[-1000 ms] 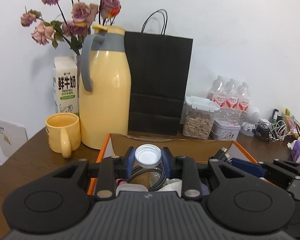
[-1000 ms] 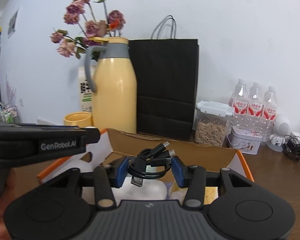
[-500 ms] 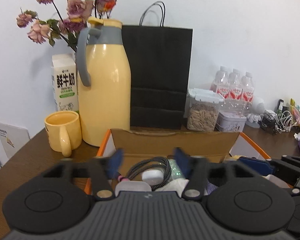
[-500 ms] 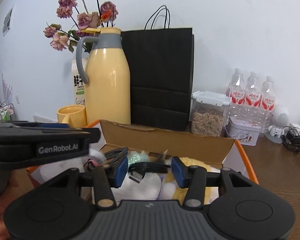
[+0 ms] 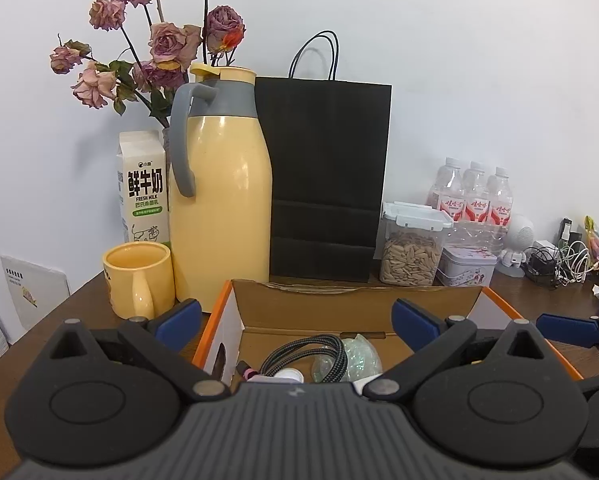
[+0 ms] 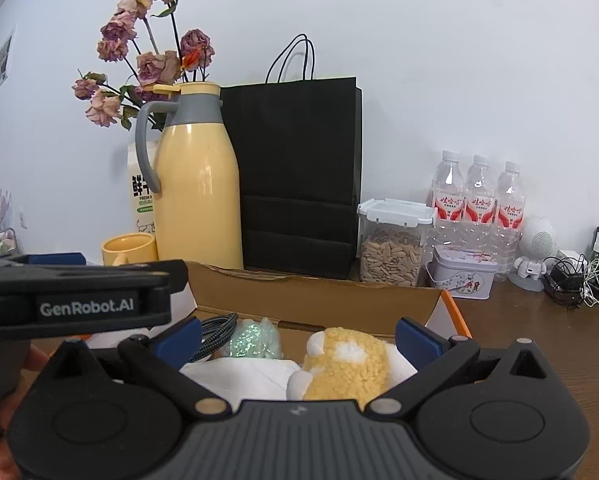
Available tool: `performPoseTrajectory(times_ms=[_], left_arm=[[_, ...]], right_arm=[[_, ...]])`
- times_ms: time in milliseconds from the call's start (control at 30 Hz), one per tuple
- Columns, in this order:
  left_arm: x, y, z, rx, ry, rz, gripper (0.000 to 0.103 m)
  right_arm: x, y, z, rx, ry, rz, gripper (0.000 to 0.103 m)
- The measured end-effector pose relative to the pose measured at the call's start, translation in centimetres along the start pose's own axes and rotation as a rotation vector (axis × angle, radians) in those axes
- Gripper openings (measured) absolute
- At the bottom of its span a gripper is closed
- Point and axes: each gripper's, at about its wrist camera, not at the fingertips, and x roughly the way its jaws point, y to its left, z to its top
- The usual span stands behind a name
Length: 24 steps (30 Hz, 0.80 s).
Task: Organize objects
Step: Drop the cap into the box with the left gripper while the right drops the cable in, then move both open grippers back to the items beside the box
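- While both claws hang over the open cardboard box (image 5: 351, 304), each stands released: the left gripper (image 5: 295, 316) and the right gripper (image 6: 299, 332) have just been opening, the blue pads are spread to the box's width, and nothing is pinched between them.
- Directly below and slightly ahead of the left claw lies the braided cable (image 5: 307, 350), coiled in a loose loop on the box floor; being a coil it has no single long axis, and its plug end points toward the near left corner.
- Just beside it to the right sits a pale green glittery piece (image 5: 349, 358), touching the coil.
- From the right wrist view, the yellow plush toy (image 6: 345, 364) lies under the right claw, closer to the right pad, on a white cloth (image 6: 243, 376); its long axis runs roughly from the far wall toward the camera.
- Both hands are about equally near the box, the left gripper nearer the cable, the right nearer the plush.
- Judged from this, the items already rest in the box, so any further pick would call for a reach outward to the table (image 6: 519, 320).
- Whether the mug (image 5: 137, 276) counts as loose clutter cannot be told.
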Motion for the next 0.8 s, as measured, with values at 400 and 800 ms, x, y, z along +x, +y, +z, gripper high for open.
performPoseTrajectory(times_ms=[400, 800], left_arm=[[-4.2, 1.4, -0.2, 0.000, -0.055, -0.004, 0.103], [-7.9, 3.1, -3.1, 0.052, 0.005, -0.049, 0.103]], right_arm=[[-3.1, -0.2, -0.5, -0.026, -0.007, 0.016, 0.103], [-6.8, -0.9, -3.7, -0.048, 0.041, 0.043, 0.103]])
